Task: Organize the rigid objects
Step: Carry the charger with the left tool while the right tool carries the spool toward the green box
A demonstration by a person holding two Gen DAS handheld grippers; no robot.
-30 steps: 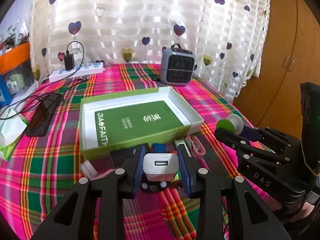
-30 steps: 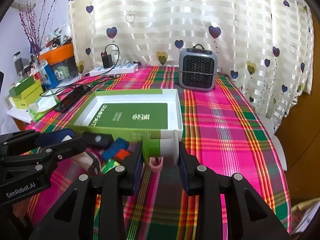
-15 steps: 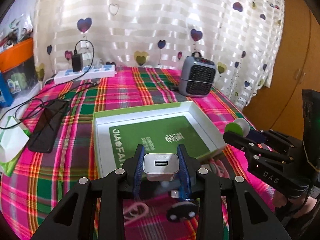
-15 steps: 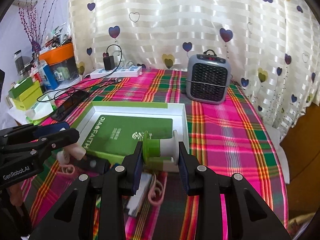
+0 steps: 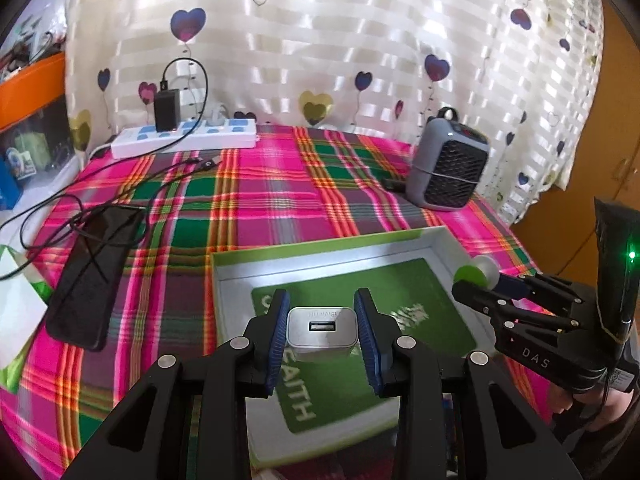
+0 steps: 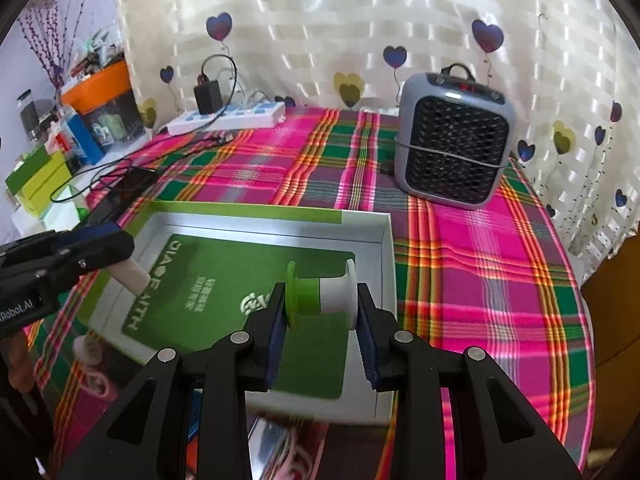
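My left gripper [image 5: 322, 330] is shut on a white USB charger [image 5: 322, 334], held over the green card inside the shallow white box [image 5: 332, 258]. In the right wrist view that charger [image 6: 130, 274] pokes out of the left gripper [image 6: 120, 258] above the box's left side. A green and white spool [image 6: 320, 296] is clamped endwise in my right gripper [image 6: 322, 314], hovering over the box [image 6: 388, 248] near its right wall. From the left wrist view the spool [image 5: 476, 274] shows at the right gripper's [image 5: 478, 282] tip beside the box's right rim.
A grey fan heater [image 6: 454, 140] stands behind the box on the plaid cloth. A power strip [image 5: 184, 140], cables and a black phone [image 5: 94, 274] lie at the left. Pink cable and small items [image 6: 96, 364] lie in front of the box. Clutter [image 6: 80, 120] fills a side shelf.
Both grippers have moved forward from the near side of the box to above its inside, carrying the charger and the spool. Neither grip has changed.
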